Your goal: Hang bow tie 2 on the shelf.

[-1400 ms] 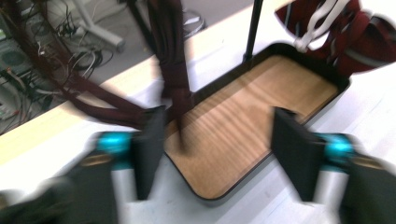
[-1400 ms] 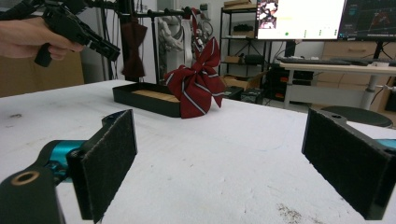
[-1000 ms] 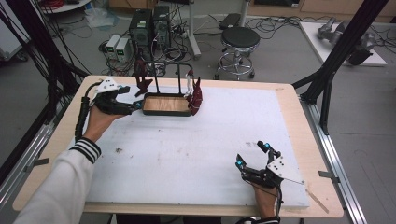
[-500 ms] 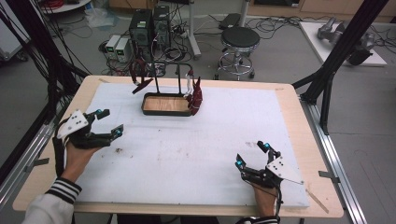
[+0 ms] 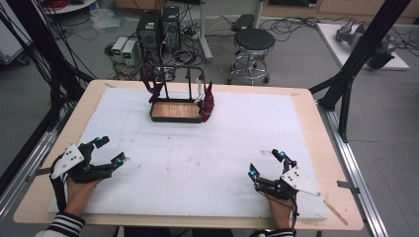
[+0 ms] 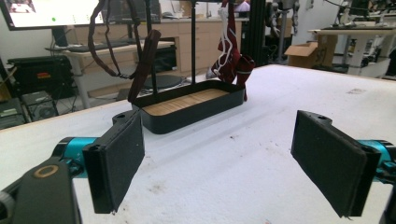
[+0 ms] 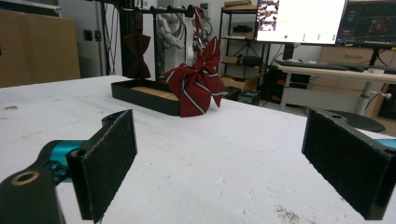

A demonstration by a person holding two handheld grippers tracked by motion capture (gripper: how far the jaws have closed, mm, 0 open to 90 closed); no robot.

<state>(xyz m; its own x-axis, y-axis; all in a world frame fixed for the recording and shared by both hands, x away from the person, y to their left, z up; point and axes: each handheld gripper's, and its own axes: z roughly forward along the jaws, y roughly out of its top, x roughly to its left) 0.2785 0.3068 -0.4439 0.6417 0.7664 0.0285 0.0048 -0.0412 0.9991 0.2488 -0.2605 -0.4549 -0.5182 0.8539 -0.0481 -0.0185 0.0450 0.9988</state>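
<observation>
A black rack with a wooden-floored tray stands at the far middle of the white mat. Dark red bow ties hang from its rail: one on the left, a striped one on the right. In the left gripper view the tray lies ahead, with a dark strap hanging at its left. My left gripper rests open near the mat's front left, nothing between its pads. My right gripper is open and empty at the front right.
The white mat covers most of the wooden table. Beyond the far edge stand a stool and computer cases. Black frame posts rise at the right and left sides.
My left gripper has drawn back from beside the rack to the mat's front left, empty and open. The right gripper has hardly moved.
</observation>
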